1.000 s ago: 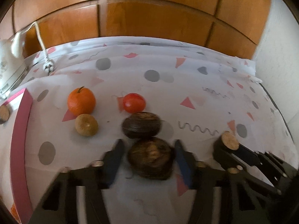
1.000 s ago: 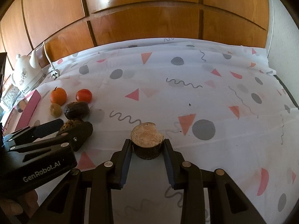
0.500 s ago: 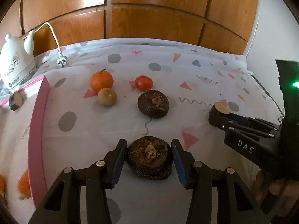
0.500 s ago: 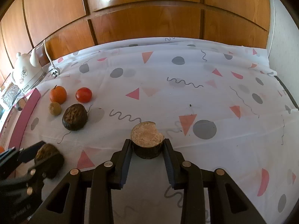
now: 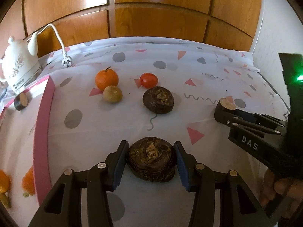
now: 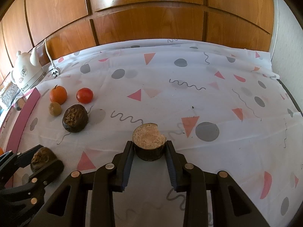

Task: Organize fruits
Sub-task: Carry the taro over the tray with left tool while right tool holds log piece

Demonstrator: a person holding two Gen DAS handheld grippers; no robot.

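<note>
Near the front edge of the table (image 5: 208, 71), your left gripper (image 5: 151, 161) is closed partway around a dark brown, wrinkled fruit (image 5: 150, 160), its blue pads pressing the fruit's two sides. Your right gripper (image 6: 150, 151) is clamped narrowly on a short dark stub of fruit (image 6: 148, 141) with a pale cut top, held over the middle of the patterned cloth (image 6: 189, 79). A second dark wrinkled fruit (image 5: 158, 99) sits on the cloth farther back, toward the left side. Behind it lie a red tomato (image 5: 148, 80), an orange (image 5: 106, 79) and, touching the orange's front, a small tan fruit (image 5: 112, 94). Along the table's left edge runs a pink-rimmed tray (image 5: 42, 132); orange pieces (image 5: 28, 183) show inside it, low at the left. Another cut dark piece (image 5: 20, 101) lies by the tray's far corner, just in front of a white kettle (image 5: 19, 68) at the table's back-left corner.
</note>
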